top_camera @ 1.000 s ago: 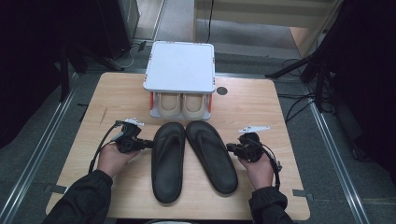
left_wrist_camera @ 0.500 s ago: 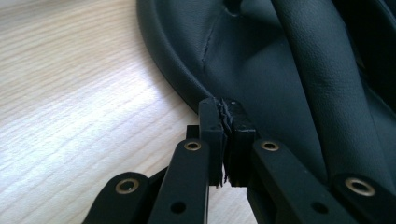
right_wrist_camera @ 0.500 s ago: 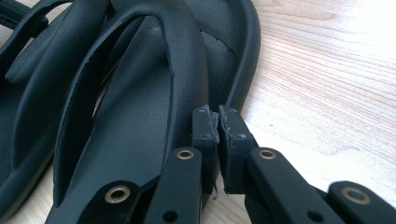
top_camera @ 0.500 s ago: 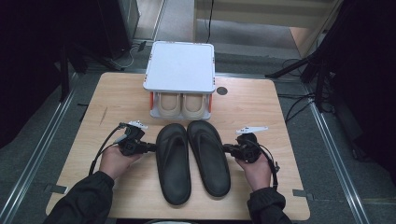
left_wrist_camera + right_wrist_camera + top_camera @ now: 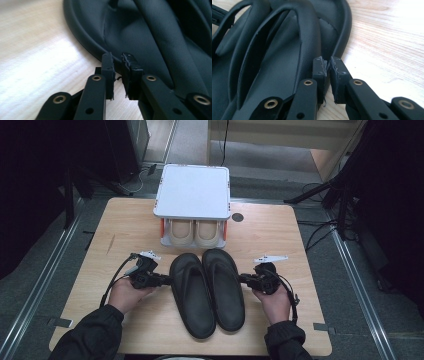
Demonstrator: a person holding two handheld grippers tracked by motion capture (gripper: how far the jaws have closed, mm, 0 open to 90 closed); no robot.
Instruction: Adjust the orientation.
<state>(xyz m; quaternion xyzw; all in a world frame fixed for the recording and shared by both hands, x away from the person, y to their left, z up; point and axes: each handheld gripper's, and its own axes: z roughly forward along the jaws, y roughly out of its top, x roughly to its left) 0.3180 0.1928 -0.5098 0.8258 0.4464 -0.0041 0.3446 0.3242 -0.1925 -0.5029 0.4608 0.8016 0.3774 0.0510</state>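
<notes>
Two black flip-flops lie side by side on the table [image 5: 300, 250], near the person. The L gripper [image 5: 167, 280] is at the outer edge of the left flip-flop [image 5: 192, 295]; its jaws have just been opening, a small gap now, edge at the tips, not pinched. The R gripper [image 5: 242, 279] is the same w/ the right flip-flop [image 5: 225, 287]: jaws easing apart, letting go. Looks like the pair was set down neat. Behind, near the toes, stands a white rack [image 5: 192, 190] w/ beige shoes [image 5: 194, 231] under it, blocking a push forward.

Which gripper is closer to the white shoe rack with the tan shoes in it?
Left, though only slightly. The left gripper sits below and a little left of the white shoe rack, at the left black flip-flop's edge. The right gripper sits farther off, below and right.
</notes>
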